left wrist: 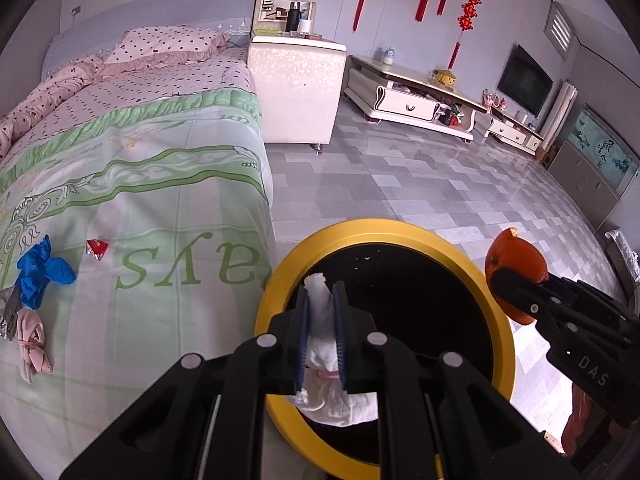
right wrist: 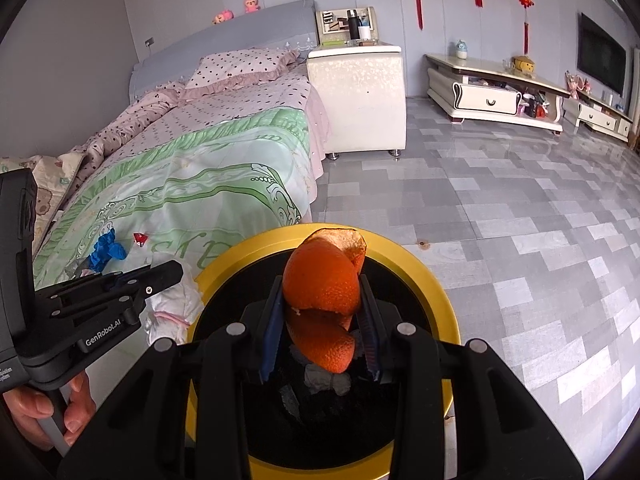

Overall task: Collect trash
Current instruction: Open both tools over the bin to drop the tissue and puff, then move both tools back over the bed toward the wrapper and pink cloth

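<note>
We hold both grippers over the yellow-rimmed bin (left wrist: 505, 344) beside the bed (left wrist: 168, 184). Our left gripper (left wrist: 323, 296) pinches a crumpled white tissue (left wrist: 320, 320); our right gripper (right wrist: 322, 312) grips an orange peel (right wrist: 324, 280). A blue glove (left wrist: 40, 268) lies on the bed.

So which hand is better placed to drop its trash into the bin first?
Right, probably. The right gripper holds the orange peel squarely over the bin's black opening, well inside the yellow rim. The left gripper holds its tissue nearer the rim's edge.
</note>
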`<move>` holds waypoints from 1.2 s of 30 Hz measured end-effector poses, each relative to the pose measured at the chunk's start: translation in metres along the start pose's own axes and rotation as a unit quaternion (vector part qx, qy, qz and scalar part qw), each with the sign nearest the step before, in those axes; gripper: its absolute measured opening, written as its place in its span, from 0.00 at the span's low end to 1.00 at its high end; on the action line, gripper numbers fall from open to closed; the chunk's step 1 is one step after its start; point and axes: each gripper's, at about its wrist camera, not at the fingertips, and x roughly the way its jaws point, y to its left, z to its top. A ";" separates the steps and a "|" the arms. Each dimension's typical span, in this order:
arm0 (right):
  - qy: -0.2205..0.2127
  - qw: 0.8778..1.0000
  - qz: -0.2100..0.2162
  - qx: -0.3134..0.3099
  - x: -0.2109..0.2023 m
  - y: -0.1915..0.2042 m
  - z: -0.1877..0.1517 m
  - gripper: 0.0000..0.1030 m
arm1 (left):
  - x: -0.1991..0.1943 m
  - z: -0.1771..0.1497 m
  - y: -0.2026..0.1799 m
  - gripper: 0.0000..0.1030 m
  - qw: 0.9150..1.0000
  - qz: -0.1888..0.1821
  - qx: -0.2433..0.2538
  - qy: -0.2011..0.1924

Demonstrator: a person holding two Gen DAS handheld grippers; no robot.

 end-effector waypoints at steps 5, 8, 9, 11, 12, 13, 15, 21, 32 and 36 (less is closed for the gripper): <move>-0.003 1.000 -0.011 0.011 -0.001 -0.001 0.004 0.41 | -0.002 0.001 0.001 0.28 1.000 -0.005 -0.003 0.000; -0.013 1.000 -0.019 0.018 -0.007 -0.004 0.005 0.50 | -0.007 0.002 0.003 0.44 1.000 -0.005 -0.009 -0.006; -0.014 0.999 -0.020 0.021 -0.008 -0.005 0.007 0.51 | -0.008 0.002 0.005 0.47 1.000 -0.002 -0.010 -0.008; -0.018 0.999 -0.023 0.030 -0.012 -0.008 0.007 0.52 | -0.012 0.003 0.008 0.60 1.000 -0.001 -0.014 -0.014; -0.019 0.999 -0.023 0.032 -0.014 -0.008 0.008 0.53 | -0.015 0.003 0.011 0.63 1.000 0.000 -0.015 -0.018; -0.020 0.999 -0.021 0.033 -0.015 -0.008 0.008 0.54 | -0.018 0.003 0.013 0.70 1.000 0.004 -0.015 -0.022; -0.021 0.999 -0.019 0.030 -0.018 -0.005 0.008 0.54 | -0.024 0.003 0.018 0.76 0.999 0.011 -0.014 -0.030; -0.035 0.999 0.004 0.019 -0.029 0.015 0.011 0.58 | -0.042 0.006 0.048 0.78 0.998 0.032 -0.030 -0.046; -0.049 0.996 0.059 -0.039 -0.034 0.097 0.022 0.63 | -0.093 0.005 0.123 0.86 0.989 0.093 -0.072 -0.086; -0.057 0.992 0.092 -0.060 -0.032 0.134 0.026 0.65 | -0.109 0.000 0.156 0.86 0.984 0.111 -0.098 -0.095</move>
